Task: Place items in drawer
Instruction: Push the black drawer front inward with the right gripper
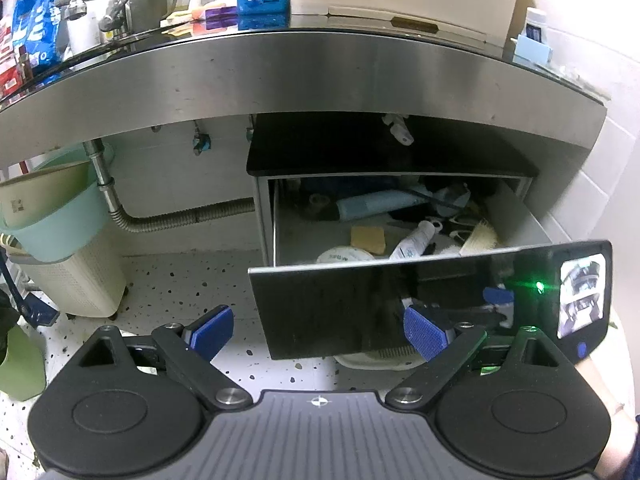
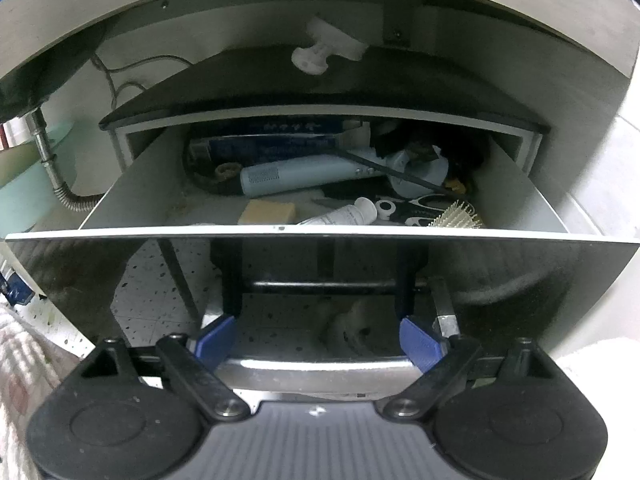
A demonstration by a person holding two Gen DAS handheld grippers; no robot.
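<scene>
Your left tongs [image 1: 318,334] gape wide and empty, low in front of the drawer [image 2: 320,236]. Drawer is pulled out under the surface [image 1: 304,68], already crowded: sponge [image 2: 269,213], tube [image 2: 344,214], hairbrush [image 2: 456,219]. Right tongs [image 2: 320,338] also wide, holding nothing, by the glossy front. Risk: you bump that front and it slides shut.

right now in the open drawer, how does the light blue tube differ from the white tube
The light blue tube looks longer and thicker than the white tube. The light blue tube lies farther back, nearly crosswise; the white tube lies nearer the drawer front, slanted, cap end up-right. A dark thin handle crosses the blue one, not the white. Both lie flat.
</scene>
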